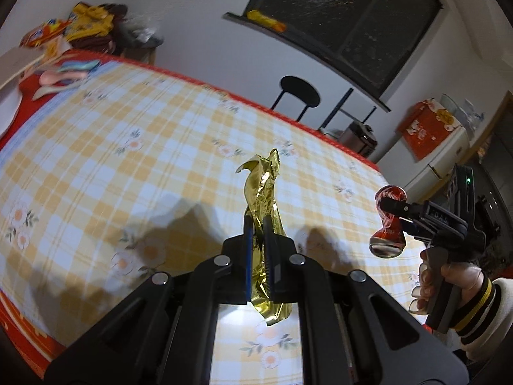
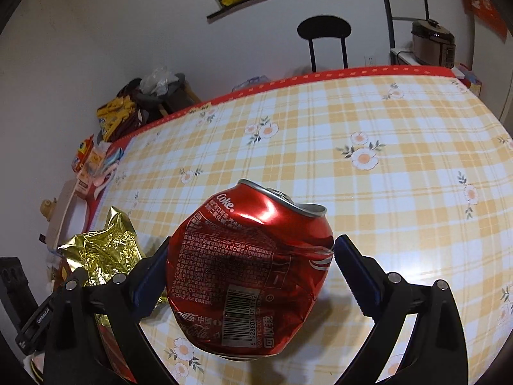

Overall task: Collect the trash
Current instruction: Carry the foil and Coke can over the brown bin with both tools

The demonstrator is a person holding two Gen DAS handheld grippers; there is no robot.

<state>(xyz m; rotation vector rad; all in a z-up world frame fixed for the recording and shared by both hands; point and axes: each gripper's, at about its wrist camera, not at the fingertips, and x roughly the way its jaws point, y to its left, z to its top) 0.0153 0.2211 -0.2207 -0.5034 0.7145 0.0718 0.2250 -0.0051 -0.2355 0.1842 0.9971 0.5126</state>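
Nearest the left wrist camera, the left gripper (image 1: 259, 224) is seen clamped tight on a crumpled gold foil wrapper (image 1: 263, 192). The wrapper's long axis runs along the fingers, one end rising past the tips, the other hanging behind the pads, clear of the table (image 1: 96, 147).

In the right wrist view, the right gripper (image 2: 253, 256) is clamped across the waist of a crushed red cola can (image 2: 250, 266). The blue pads (image 2: 344, 253) press its dented sides, its long axis lying along the fingers with the rim pointing away. The can is carried above the checked cloth, not resting on it.

The two loads are held side by side near the table's near edge, the wrapper just left of the can.

Farther off, a pile of snack packets (image 2: 115, 115) lies at the far left corner, and beyond that edge a dark bin (image 2: 166, 93) with a clear liner stands. It is judged the likely drop point; it lies ahead and left of both grippers, the left hand appearing nearer.
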